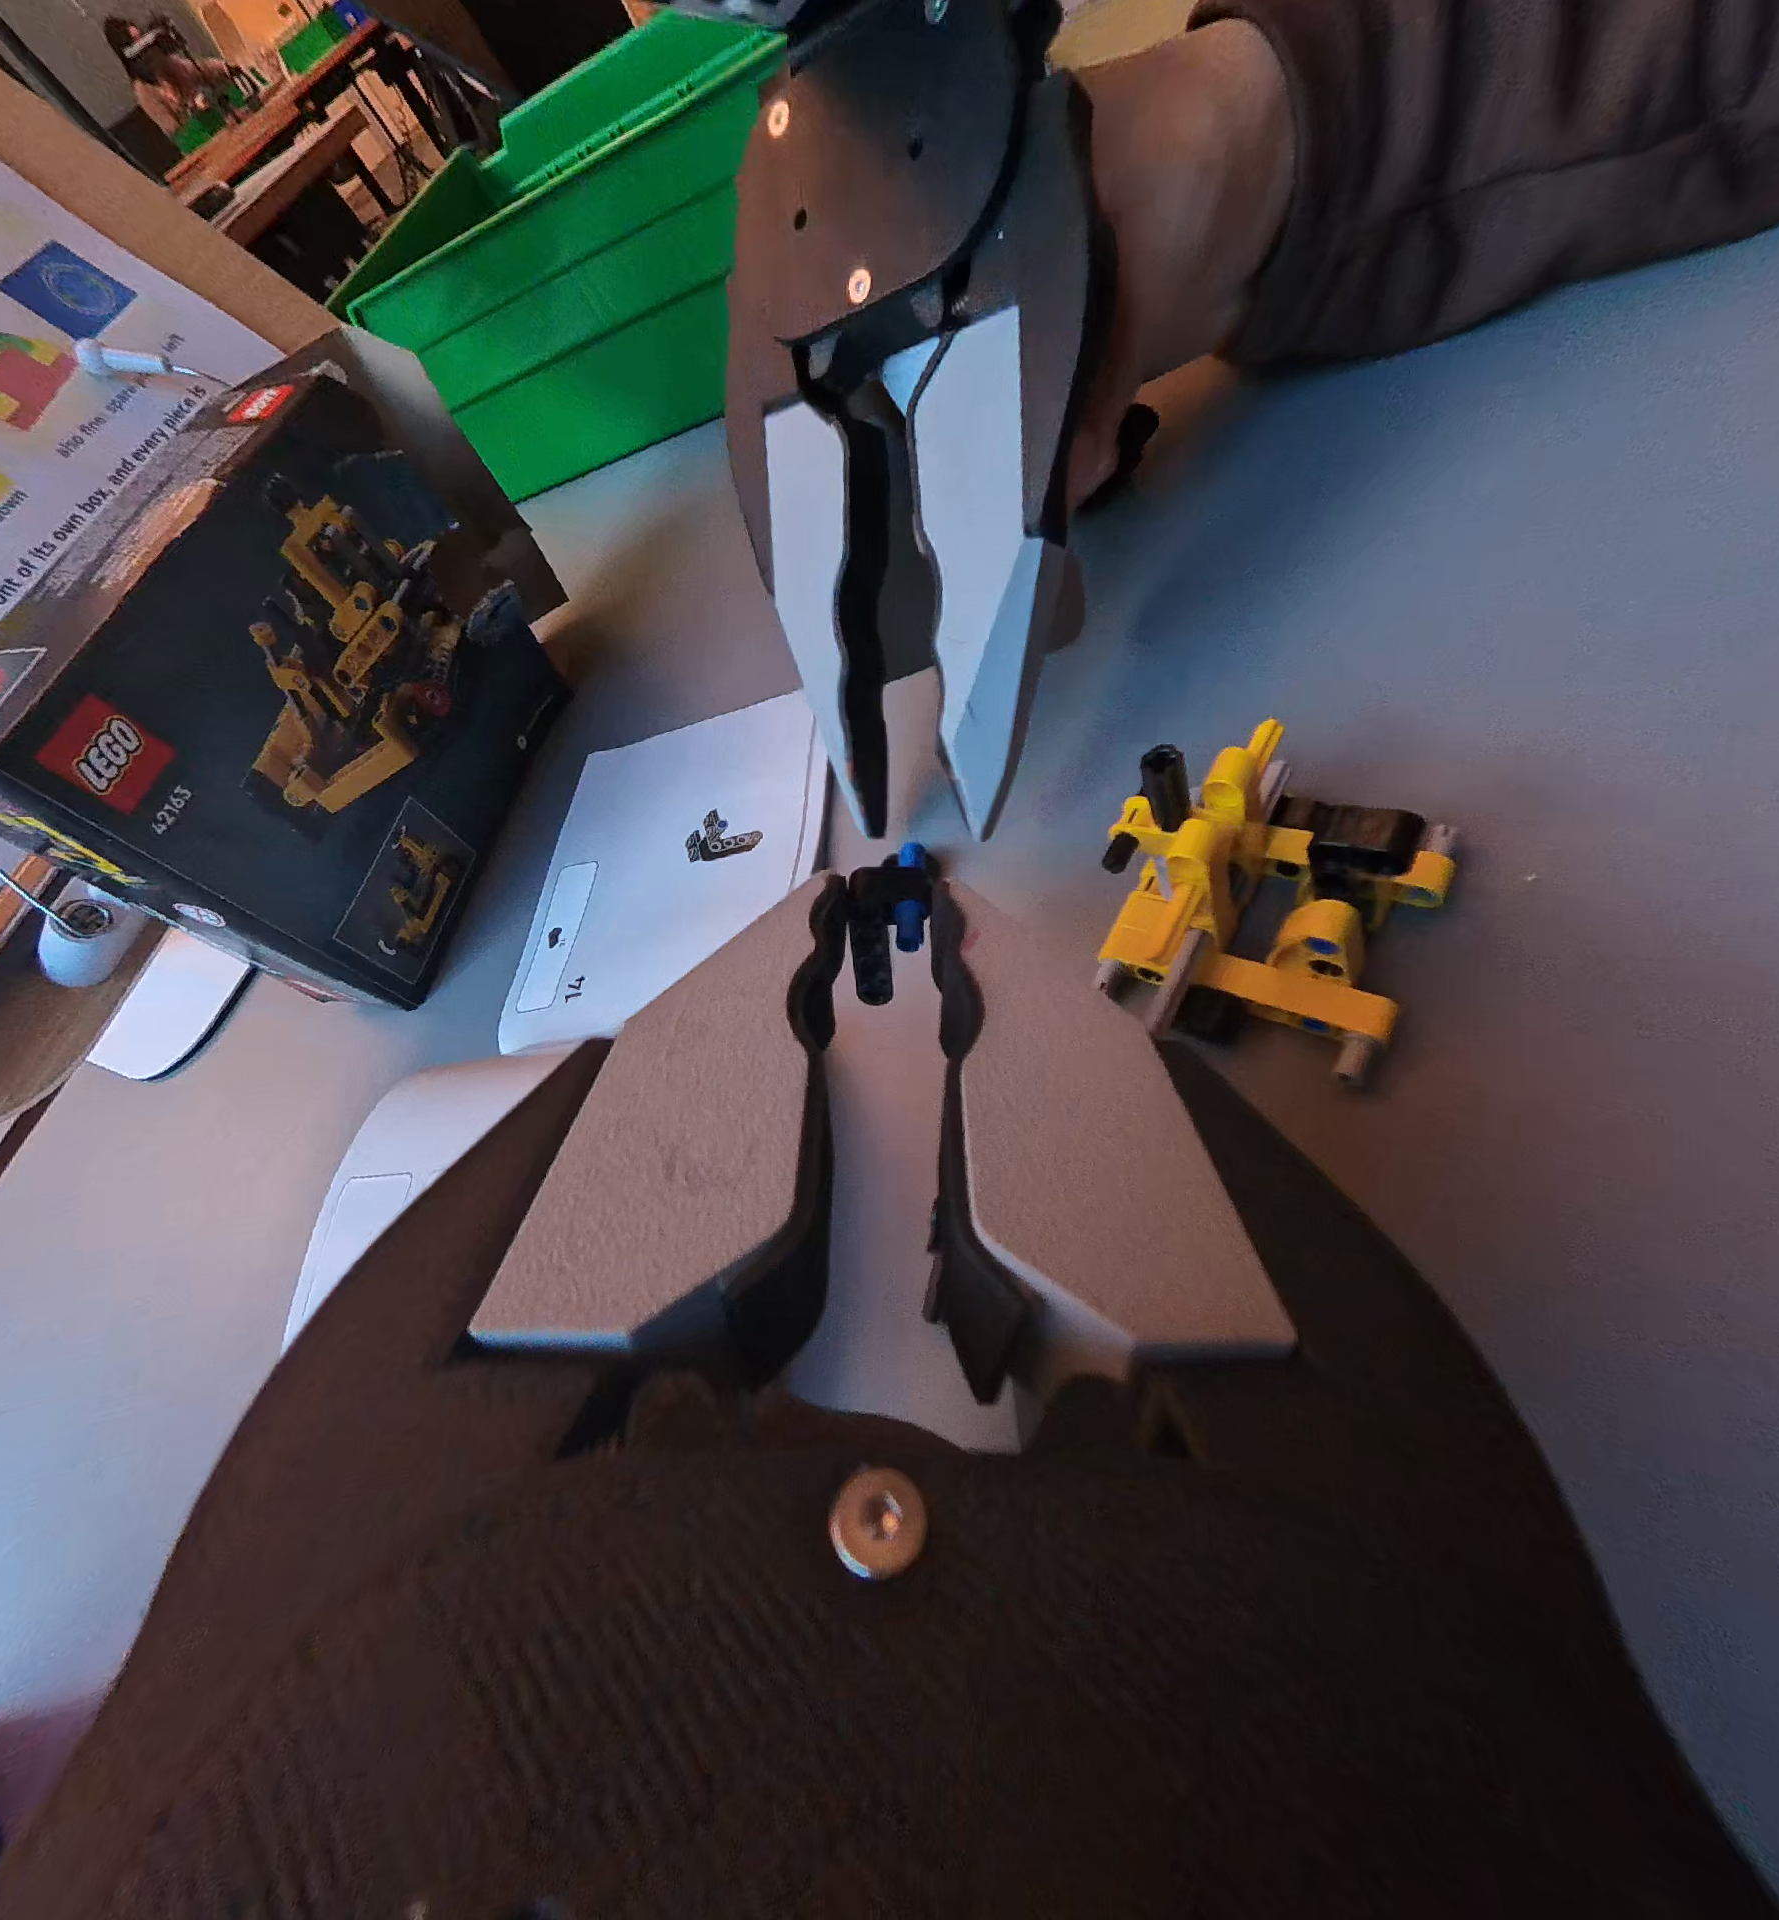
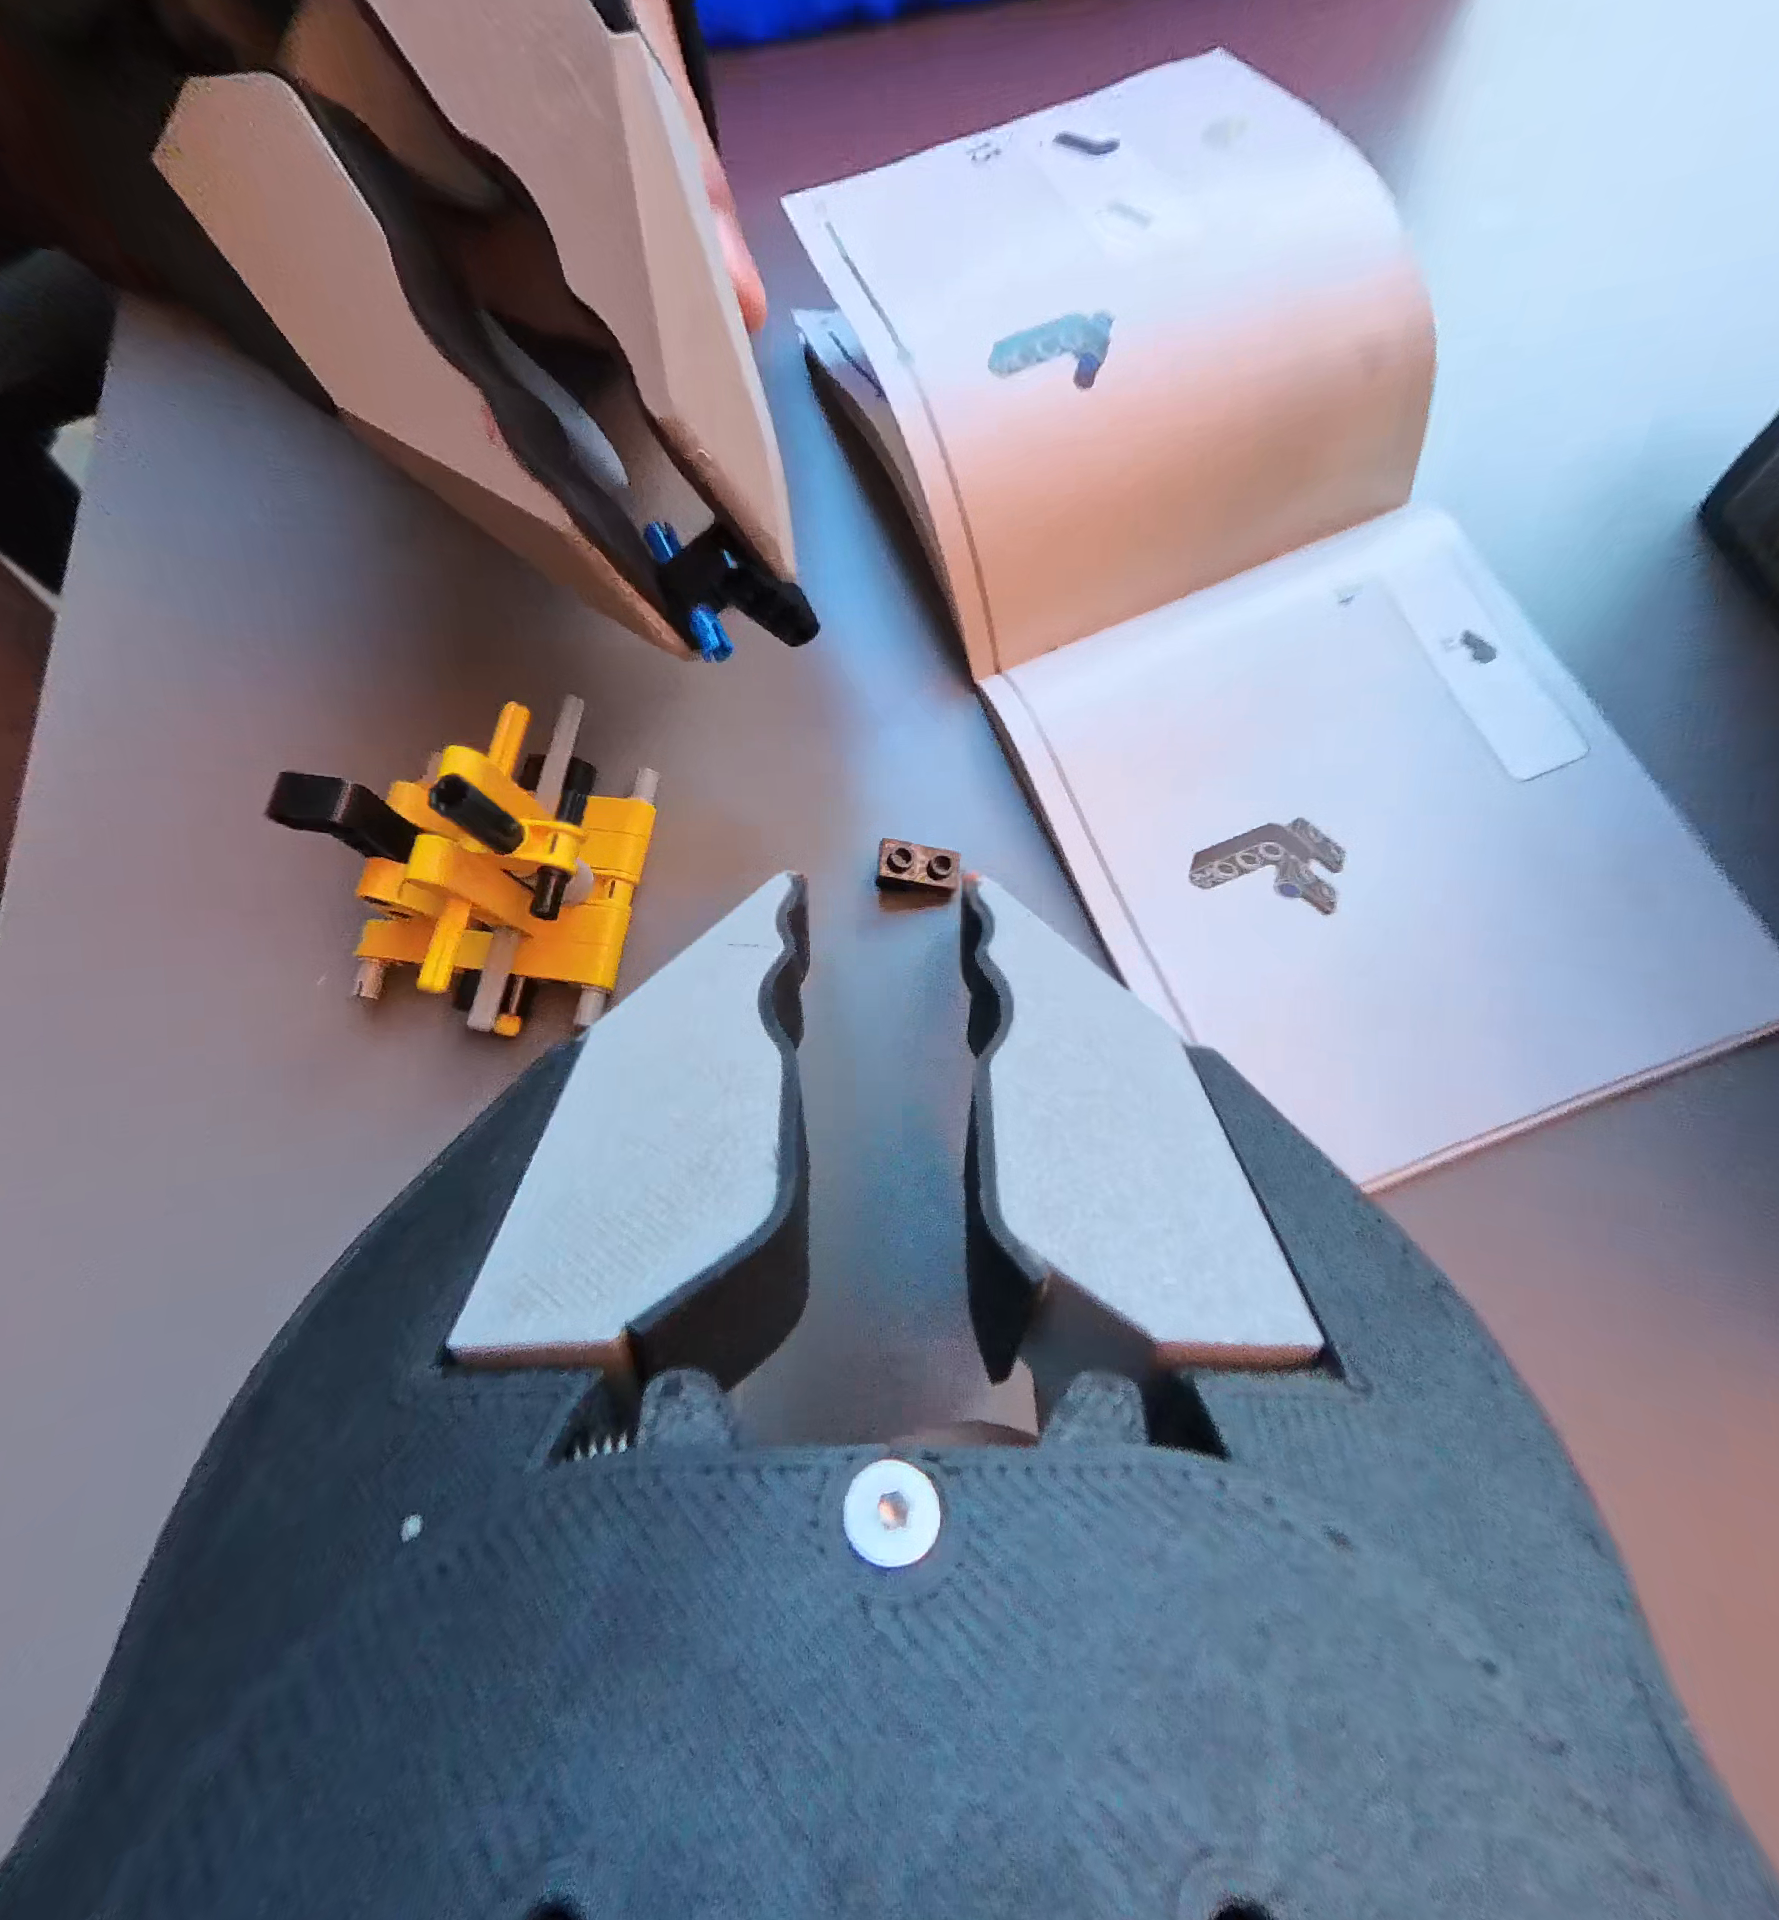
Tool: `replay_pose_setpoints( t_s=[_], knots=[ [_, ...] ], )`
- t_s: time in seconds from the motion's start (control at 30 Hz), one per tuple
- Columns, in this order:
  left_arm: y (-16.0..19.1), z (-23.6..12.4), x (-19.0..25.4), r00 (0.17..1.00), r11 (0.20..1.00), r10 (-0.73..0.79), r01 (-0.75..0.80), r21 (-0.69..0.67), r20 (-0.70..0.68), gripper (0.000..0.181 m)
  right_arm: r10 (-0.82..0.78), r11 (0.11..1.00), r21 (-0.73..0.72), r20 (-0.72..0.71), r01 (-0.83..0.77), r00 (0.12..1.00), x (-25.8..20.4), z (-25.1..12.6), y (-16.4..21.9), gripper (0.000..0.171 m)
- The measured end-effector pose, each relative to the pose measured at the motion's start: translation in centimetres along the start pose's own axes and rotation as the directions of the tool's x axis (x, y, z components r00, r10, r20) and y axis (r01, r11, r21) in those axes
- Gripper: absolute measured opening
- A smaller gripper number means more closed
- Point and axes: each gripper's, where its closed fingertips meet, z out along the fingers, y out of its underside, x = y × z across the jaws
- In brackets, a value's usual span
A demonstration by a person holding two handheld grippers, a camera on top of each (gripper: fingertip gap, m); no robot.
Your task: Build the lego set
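Observation:
My left gripper [image 1: 890,888] is shut on a small black angled beam [image 1: 874,930] with a blue pin [image 1: 908,904] through it, held above the table. It also shows in the right wrist view [image 2: 739,613] at the upper left, with the beam [image 2: 760,597] sticking out of its tips. My right gripper [image 2: 883,885] is open and empty, low over the table. A small dark brown two-hole piece [image 2: 918,864] lies just ahead of its fingertips. In the left wrist view the right gripper [image 1: 926,826] points down, tip to tip with the left one. The yellow and black assembly [image 1: 1269,904] [image 2: 500,873] lies on the table beside both.
An open instruction booklet [image 2: 1280,727] [image 1: 656,862] lies next to the grippers. The black set box [image 1: 241,675] stands behind it, with green bins [image 1: 573,291] farther back. A person's sleeved arm [image 1: 1487,177] holds the right gripper. The grey table [image 1: 1591,1247] spreads to the right. The grippers' ends are close to 5 cm from one another.

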Motion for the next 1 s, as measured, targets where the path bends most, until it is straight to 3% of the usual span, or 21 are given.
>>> replay_pose_setpoints(
  t_s=[0.6, 0.7, 0.9, 1.0],
  knots=[
    [0.8, 0.2, -0.2, 0.999, 0.998, -0.045, 0.045, -0.053, -0.007, 0.013, 0.107, 0.994, -0.020, -0.023, -0.107, 0.994, 0.5, 1.0, -0.2, 0.012],
    [0.9, 0.1, -0.1, 0.997, 0.996, -0.069, 0.067, -0.055, -0.027, 0.013, 0.037, 0.999, -0.011, -0.003, -0.037, 0.999, -0.3, 1.0, -0.5, 0.012],
    [0.5, -0.3, 0.2, 0.989, 0.992, -0.123, 0.122, -0.026, -0.085, 0.013, -0.237, 0.956, 0.168, -0.050, 0.242, 0.970, -2.1, -0.4, -3.3, 0.012],
    [0.0, -0.5, 0.4, 0.982, 0.989, -0.149, 0.150, 0.005, -0.115, 0.013, -0.268, 0.940, 0.209, -0.040, 0.270, 0.963, -2.5, -1.0, -3.7, 0.012]
  ],
)
